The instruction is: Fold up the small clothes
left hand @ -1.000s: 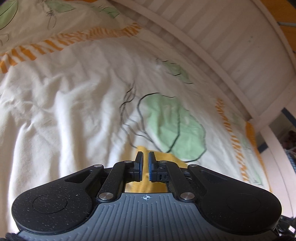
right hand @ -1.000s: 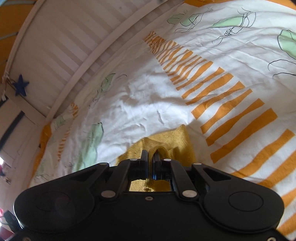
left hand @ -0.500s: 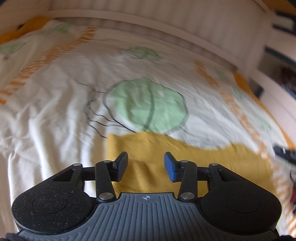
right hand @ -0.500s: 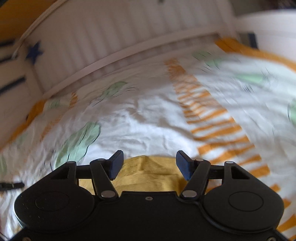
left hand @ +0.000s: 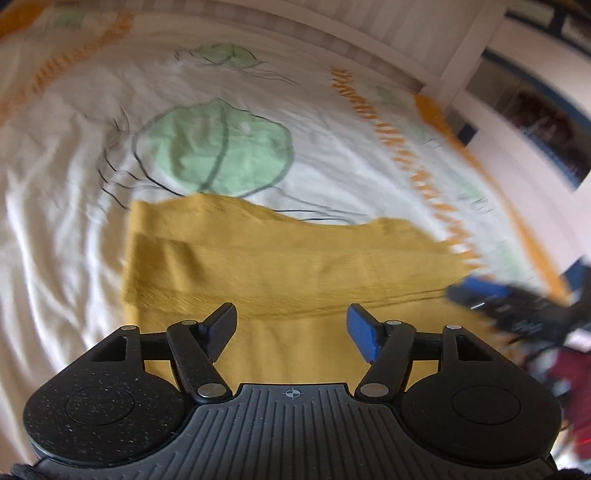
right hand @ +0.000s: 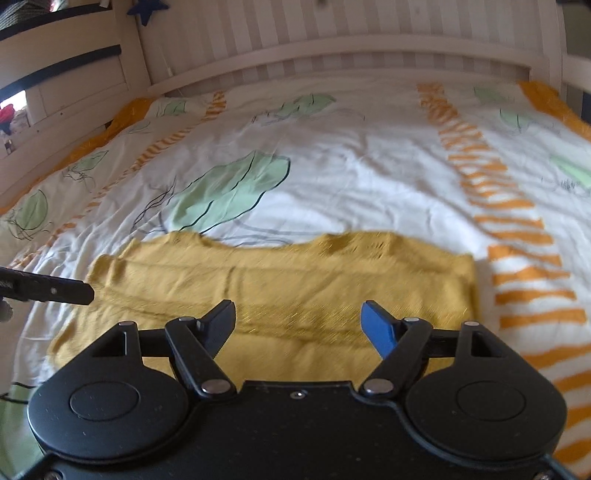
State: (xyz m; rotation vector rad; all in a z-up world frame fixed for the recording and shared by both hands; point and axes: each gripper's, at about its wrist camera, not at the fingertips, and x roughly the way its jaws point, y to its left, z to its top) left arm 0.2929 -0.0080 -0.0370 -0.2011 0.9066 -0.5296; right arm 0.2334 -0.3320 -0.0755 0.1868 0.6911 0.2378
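Note:
A mustard-yellow garment (left hand: 295,266) lies flat on the bed, spread wide, with a fold line running across it. It also shows in the right wrist view (right hand: 288,288). My left gripper (left hand: 291,332) is open and empty, above the garment's near left part. My right gripper (right hand: 299,325) is open and empty, above the near right part. The right gripper's fingers (left hand: 480,290) show at the right edge of the left wrist view. A left finger (right hand: 55,290) shows at the left edge of the right wrist view.
The bed has a white duvet (right hand: 351,166) with green leaf prints and orange stripes. A white slatted headboard (right hand: 332,33) stands behind it. A white bed frame (right hand: 74,92) is at the left; shelves (left hand: 546,122) are at the right.
Both grippers were shut on the yellow garment one second ago. They have opened, let go and pulled back, and the garment now lies flat.

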